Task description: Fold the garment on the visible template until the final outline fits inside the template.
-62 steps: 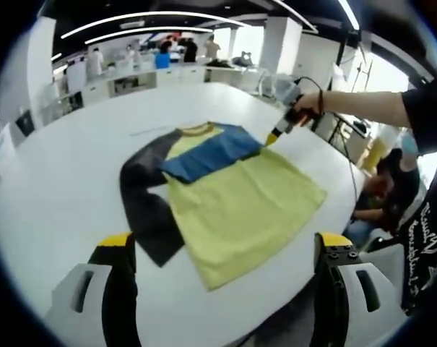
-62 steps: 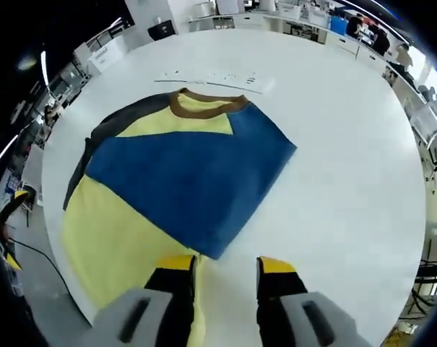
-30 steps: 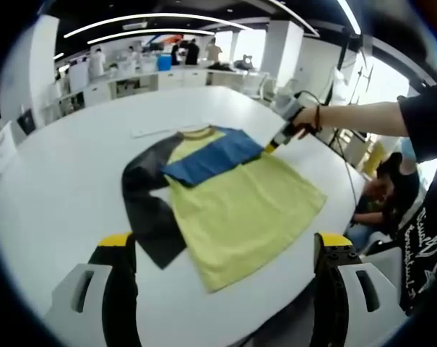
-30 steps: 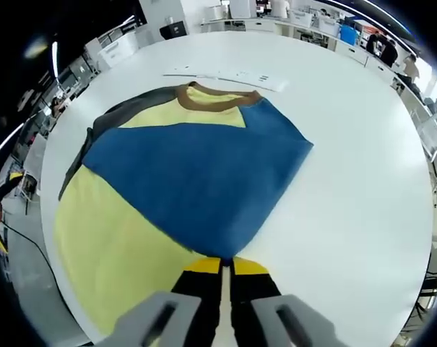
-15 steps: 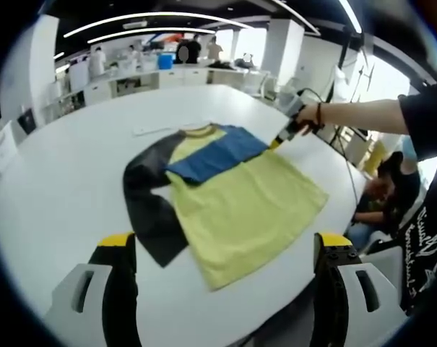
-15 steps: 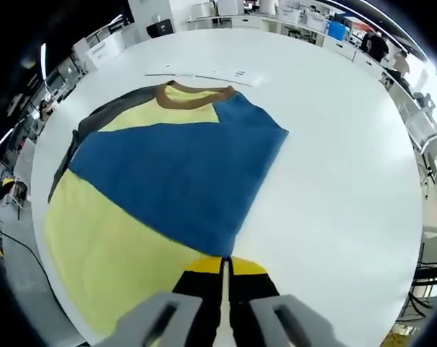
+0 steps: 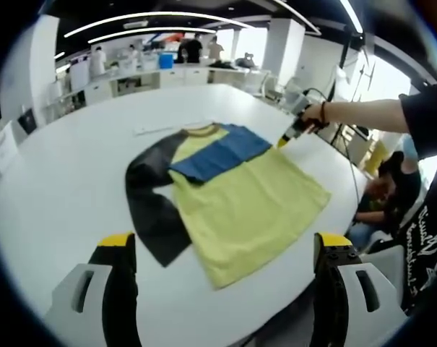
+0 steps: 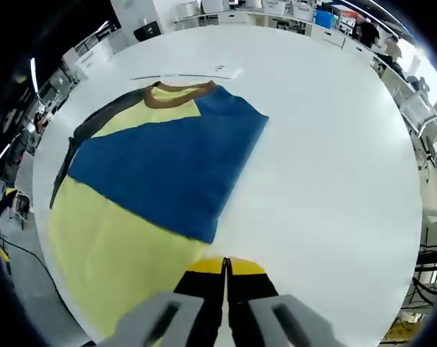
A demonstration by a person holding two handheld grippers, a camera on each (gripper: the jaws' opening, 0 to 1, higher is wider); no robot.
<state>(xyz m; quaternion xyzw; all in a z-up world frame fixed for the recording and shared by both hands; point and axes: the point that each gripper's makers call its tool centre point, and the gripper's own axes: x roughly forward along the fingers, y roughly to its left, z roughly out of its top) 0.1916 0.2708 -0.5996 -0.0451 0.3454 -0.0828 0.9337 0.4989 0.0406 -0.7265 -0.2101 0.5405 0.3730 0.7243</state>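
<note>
Currently I'm holding my right gripper (image 8: 225,266), jaws together on nothing, beside the blue sleeve (image 8: 160,170) folded across the shirt (image 7: 240,206); my left gripper (image 7: 222,249), jaws apart, is hovering clear.

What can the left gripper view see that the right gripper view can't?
The left gripper view takes in the whole shirt, with its dark sleeve spread on the white table, plus a person's arm holding the right gripper by the shirt's far edge. Its own jaws stand wide apart. The right gripper view looks down close on the folded blue sleeve and brown collar, its jaws pressed together just off the cloth. Both share the yellow shirt, blue sleeve and table.
</note>
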